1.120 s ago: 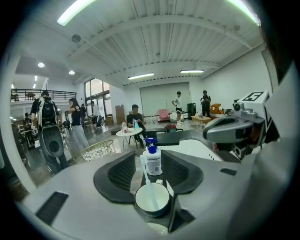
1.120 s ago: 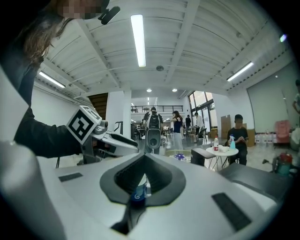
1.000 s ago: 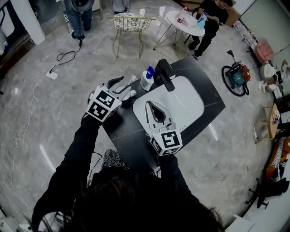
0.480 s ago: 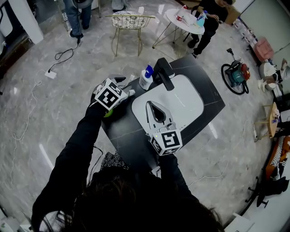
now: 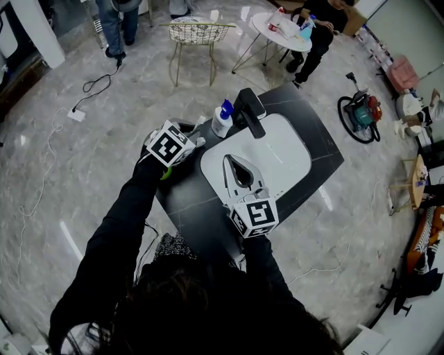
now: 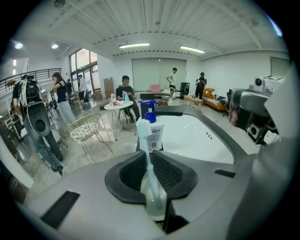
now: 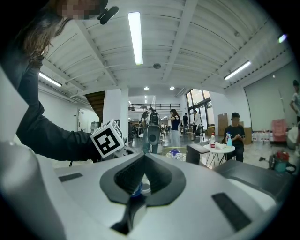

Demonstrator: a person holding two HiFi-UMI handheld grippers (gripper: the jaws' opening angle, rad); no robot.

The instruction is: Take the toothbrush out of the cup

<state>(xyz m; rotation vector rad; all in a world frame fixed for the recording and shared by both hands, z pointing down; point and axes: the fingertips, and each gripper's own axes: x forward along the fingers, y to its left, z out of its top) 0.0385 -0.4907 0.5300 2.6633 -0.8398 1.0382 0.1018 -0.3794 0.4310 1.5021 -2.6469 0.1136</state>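
Lowered since the earlier frame, our left gripper (image 6: 150,151), lower centre, is closing on the toothbrush (image 6: 150,177); our right gripper (image 5: 233,163), mid-frame, is pressed together.

An open-plan hall, a studio or lab: a lone sink counter (image 5: 325,158) stands on a marble floor (image 5: 83,187), with a wire chair (image 5: 198,33) at 12 o'clock, a table (image 5: 277,32) with a seated person (image 5: 322,21) at 1, a vacuum (image 5: 361,116) at 2, cables (image 5: 97,87) at 10 and strip lights (image 7: 135,37) overhead.

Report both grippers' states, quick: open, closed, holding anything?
Left hand-held gripper: jaws closing, pads already on the toothbrush handle.
Right hand-held gripper: closed, holding nothing.
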